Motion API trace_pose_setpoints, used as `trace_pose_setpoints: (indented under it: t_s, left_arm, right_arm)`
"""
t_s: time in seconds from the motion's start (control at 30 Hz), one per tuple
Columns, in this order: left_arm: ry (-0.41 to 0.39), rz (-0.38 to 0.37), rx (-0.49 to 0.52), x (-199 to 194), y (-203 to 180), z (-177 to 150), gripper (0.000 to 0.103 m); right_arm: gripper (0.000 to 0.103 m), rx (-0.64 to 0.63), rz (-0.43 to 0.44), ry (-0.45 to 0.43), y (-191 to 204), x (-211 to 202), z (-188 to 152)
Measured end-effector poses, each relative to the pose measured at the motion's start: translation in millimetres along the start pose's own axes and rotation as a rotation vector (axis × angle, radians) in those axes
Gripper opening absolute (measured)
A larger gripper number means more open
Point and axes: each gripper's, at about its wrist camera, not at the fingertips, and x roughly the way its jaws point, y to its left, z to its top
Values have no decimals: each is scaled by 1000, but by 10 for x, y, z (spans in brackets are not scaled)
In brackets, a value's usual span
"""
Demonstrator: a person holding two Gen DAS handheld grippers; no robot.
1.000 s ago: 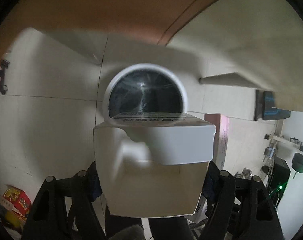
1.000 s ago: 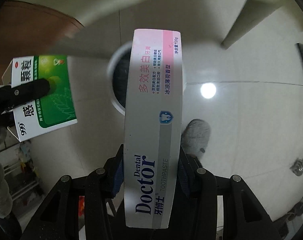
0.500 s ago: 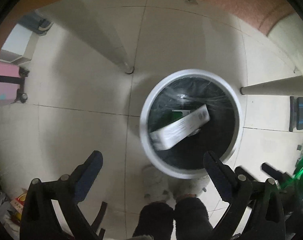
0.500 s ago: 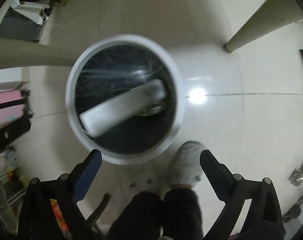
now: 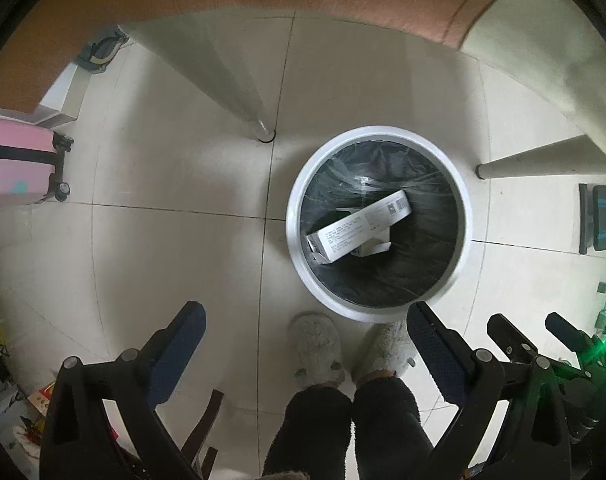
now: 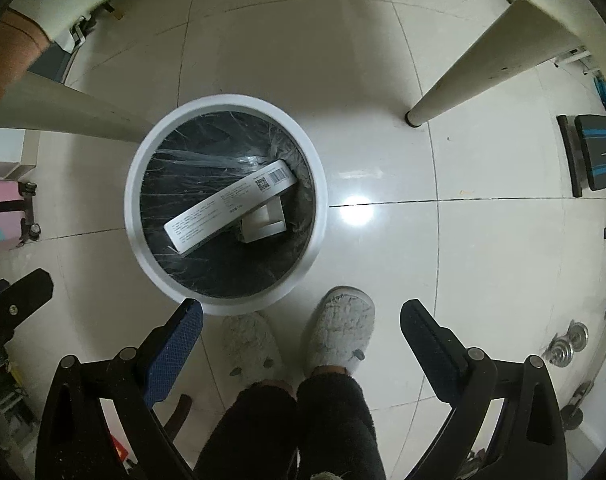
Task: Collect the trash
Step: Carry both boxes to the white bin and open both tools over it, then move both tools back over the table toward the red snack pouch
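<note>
A round white trash bin (image 5: 299, 240) with a black liner stands on the tiled floor; it also shows in the right wrist view (image 6: 321, 216). Inside lie a long white toothpaste box (image 5: 359, 226) (image 6: 231, 206) and a smaller white box (image 5: 373, 242) (image 6: 265, 222) partly under it. My left gripper (image 5: 305, 324) is open and empty, held above the floor near the bin's near rim. My right gripper (image 6: 301, 320) is open and empty, above the floor just right of the bin.
The person's two grey slippers (image 5: 315, 344) (image 6: 343, 330) stand beside the bin. Table legs (image 5: 239, 92) (image 6: 475, 68) slant down to the floor on both sides. A pink suitcase (image 5: 15, 164) is at the left, a black and blue device (image 6: 595, 156) at the right.
One second ago my left gripper held a white box and my right the toothpaste box, over the bin. Both opened and the boxes dropped into the bin. Both grippers now look straight down.
</note>
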Motion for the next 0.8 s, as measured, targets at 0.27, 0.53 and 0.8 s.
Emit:
trace_pose_setpoints:
  t_s: [0.27,0.53,0.8]
  left_arm:
    - [-17,-37,-6,-516,28,-206,103]
    - [-40,-56,16,-1390,89,-471,103]
    - [-109,-57,50,-2448,97,-737,103]
  right_arm:
    - [100,-5,-9,-62,-25,-712,-172]
    - [100,8,-3,-101,-22,-1739,-403]
    - [100,26,26,-141,16,-2955,-687]
